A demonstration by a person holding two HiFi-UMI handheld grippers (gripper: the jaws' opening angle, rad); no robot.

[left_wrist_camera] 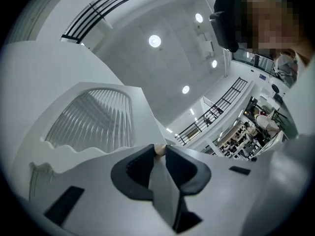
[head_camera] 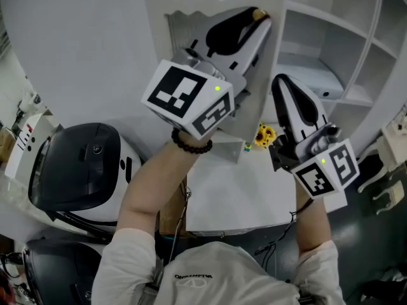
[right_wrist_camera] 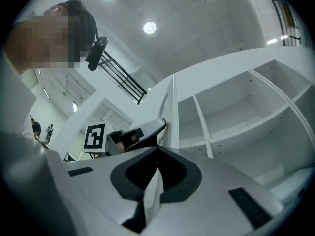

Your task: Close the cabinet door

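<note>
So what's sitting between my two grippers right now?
The open cabinet door, edge-on. The right gripper view shows the left gripper beyond that edge, closed on the door's knob, with the right gripper on the near side.

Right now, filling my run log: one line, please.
left gripper: shut on knob | right gripper: shut, empty | cabinet door: open

Angled upward, the left gripper [head_camera: 258, 16] meets the cabinet door's [left_wrist_camera: 142, 117] edge, jaws seemingly pinching its knob [left_wrist_camera: 159, 150]; the right gripper [head_camera: 280, 81] hangs just beside that door, jaws together, empty.
</note>
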